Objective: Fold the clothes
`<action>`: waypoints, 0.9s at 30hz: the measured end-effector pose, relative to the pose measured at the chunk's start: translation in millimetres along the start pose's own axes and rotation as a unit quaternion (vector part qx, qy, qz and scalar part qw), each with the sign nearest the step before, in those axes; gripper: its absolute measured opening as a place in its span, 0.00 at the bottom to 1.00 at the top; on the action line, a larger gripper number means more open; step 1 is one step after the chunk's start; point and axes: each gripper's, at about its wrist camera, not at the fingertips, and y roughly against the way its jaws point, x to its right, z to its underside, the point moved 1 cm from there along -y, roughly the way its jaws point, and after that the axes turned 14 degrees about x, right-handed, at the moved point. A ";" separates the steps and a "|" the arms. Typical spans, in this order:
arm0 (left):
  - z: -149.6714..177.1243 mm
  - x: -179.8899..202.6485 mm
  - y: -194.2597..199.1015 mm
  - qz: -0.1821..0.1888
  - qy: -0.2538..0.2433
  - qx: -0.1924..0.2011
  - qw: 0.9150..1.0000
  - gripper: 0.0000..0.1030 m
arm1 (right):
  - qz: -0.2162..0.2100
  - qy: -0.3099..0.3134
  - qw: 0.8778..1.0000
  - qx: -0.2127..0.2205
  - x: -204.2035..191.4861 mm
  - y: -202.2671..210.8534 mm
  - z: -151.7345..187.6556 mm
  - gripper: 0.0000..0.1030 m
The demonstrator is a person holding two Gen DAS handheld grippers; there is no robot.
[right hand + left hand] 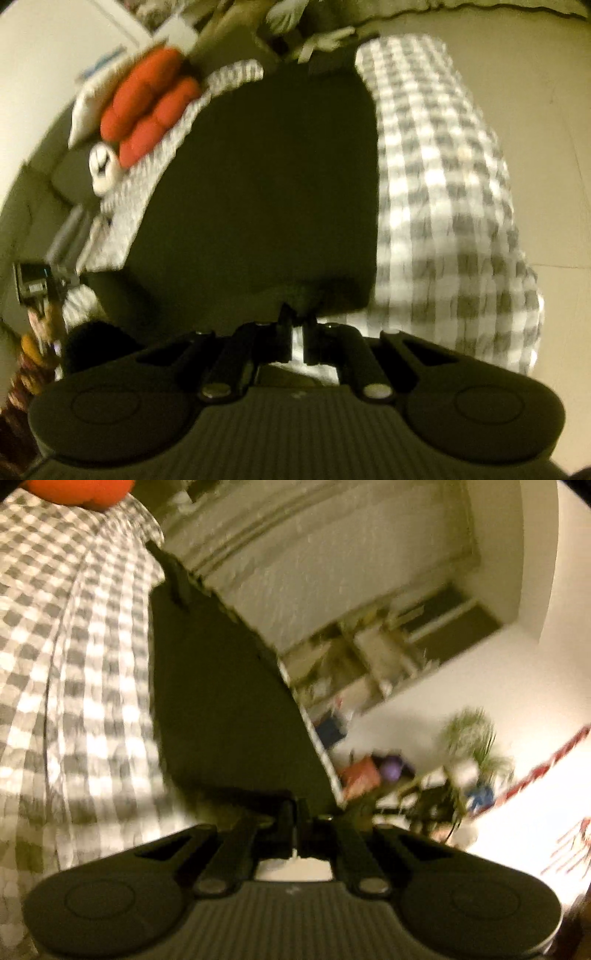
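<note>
The fingers of both the left gripper (pixel 295 812) and the right gripper (pixel 297 321) are pinched on an edge of the dark garment (pixel 258 177) spread over the checked bedcover (pixel 443 166), so carrying both held corners level and taut should keep the fold square.

The black two-finger left gripper (pixel 297 821) is pinched closed on the dark olive cloth (pixel 221 701). The matching black right gripper (pixel 297 328), nearly closed, grips that cloth's near edge.
</note>
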 end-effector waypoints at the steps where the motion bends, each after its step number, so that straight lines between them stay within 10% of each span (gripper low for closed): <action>1: -2.8 -1.3 0.1 0.003 0.010 0.015 1.000 0.01 | 0.000 -0.007 1.000 0.010 1.4 -0.9 -4.5 0.05; 10: -37.1 -23.6 -46.5 -0.086 0.082 0.085 0.989 0.01 | 0.034 -0.070 0.995 0.065 20.0 -38.5 -47.8 0.05; 21: -47.1 -85.1 -60.9 -0.177 0.171 0.156 0.957 0.12 | 0.020 -0.211 0.971 0.111 78.7 -84.1 -46.7 0.06; 27: -38.3 -66.5 -39.1 -0.202 0.081 0.199 0.955 0.33 | 0.022 -0.205 0.965 0.164 83.2 -65.3 -42.8 0.16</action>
